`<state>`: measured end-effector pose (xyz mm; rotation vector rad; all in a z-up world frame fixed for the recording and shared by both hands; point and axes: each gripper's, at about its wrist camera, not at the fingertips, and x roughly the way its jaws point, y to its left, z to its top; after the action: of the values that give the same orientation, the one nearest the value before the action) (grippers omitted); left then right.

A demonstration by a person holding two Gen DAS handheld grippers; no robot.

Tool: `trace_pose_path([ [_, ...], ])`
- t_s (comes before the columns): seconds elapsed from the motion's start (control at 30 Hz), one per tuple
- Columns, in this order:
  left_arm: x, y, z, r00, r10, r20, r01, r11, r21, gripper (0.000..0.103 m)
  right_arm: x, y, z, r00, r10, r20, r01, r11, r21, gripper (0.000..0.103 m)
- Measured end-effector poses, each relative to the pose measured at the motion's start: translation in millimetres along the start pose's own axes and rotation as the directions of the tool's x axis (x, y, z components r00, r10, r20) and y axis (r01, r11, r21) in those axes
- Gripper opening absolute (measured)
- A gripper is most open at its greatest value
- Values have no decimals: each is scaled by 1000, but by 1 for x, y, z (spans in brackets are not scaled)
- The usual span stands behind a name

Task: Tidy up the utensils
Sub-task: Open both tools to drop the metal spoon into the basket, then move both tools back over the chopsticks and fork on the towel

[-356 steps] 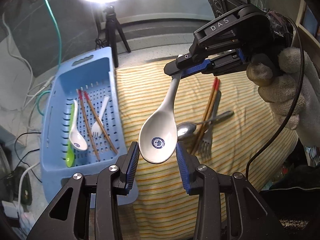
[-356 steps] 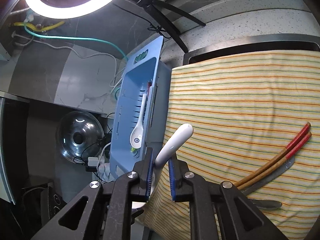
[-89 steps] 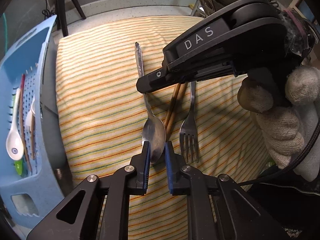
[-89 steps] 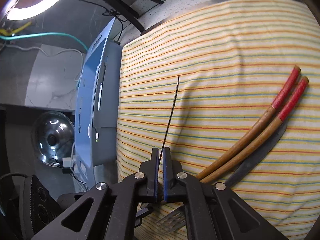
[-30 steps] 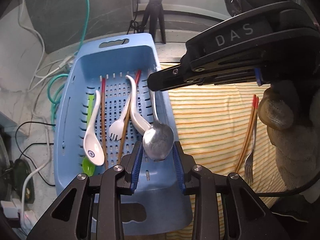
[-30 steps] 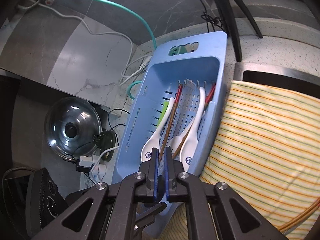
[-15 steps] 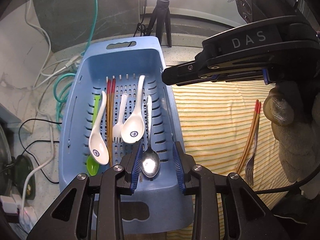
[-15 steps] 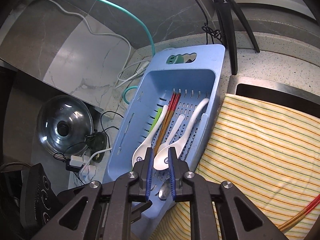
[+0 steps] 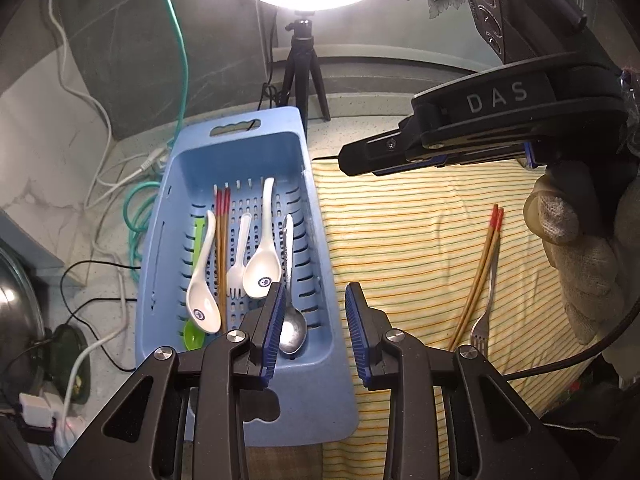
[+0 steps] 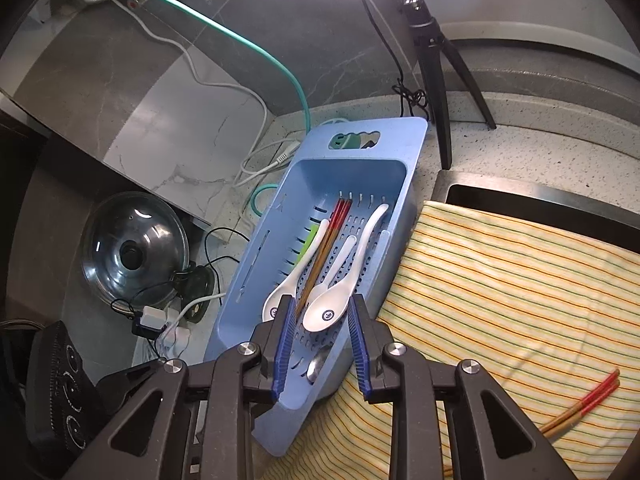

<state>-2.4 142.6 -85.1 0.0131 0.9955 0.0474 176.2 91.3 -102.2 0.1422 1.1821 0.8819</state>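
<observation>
Left wrist view: metal spoon (image 9: 291,316) lies in blue basket (image 9: 320,396); left gripper (image 9: 314,334) spread, empty; right gripper (image 10: 320,344) opening, empty. Next: approach chopsticks (image 9: 480,268) low, pinch both together.

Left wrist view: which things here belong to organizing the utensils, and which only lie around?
Belong to the job:
- blue basket
- metal spoon, white spoons, small white fork, chopsticks inside it
- chopsticks and metal fork on the striped cloth

Just lying about:
- ring light tripod
- green cable
- pot lid
</observation>
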Motion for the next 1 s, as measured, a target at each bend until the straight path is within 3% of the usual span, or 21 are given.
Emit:
trace_pose_path([
  [0.13, -9, -10, -1, 1000, 3, 23, -4, 1000, 26, 29, -18, -3, -9, 1000, -11, 28, 12, 1000, -22, 25],
  [0.27, -16, -21, -3, 999, -11, 41, 10, 999, 41, 29, -37, -18, -20, 999, -7, 53, 7, 1000, 3, 36],
  [0.47, -14, -36, -8, 998, -48, 34, 46, 997, 56, 29, -71, -43, -34, 990, -65, 124, 63, 998, 18, 36],
  [0.57, -9, -45, -12, 997, -68, 29, 67, 996, 55, 36, -89, -56, -42, 985, -83, 151, 79, 996, 30, 44],
  [0.63, -3, -50, -16, 996, -89, 15, 88, 995, 48, 38, -98, -64, -50, 980, -116, 159, 114, 993, 24, 47],
  [0.7, 2, -56, -22, 994, -111, 7, 110, 993, 39, 38, -106, -71, -59, 973, -169, 158, 168, 986, 22, 57],
  [0.8, 9, -64, -29, 990, -140, 5, 140, 990, 15, 38, -113, -85, -73, 960, -247, 133, 242, 969, 49, 58],
  [1.0, 23, -80, -37, 983, -183, 2, 183, 983, -25, 38, -122, -119, -107, 971, -211, 110, 191, 967, 168, 58],
])
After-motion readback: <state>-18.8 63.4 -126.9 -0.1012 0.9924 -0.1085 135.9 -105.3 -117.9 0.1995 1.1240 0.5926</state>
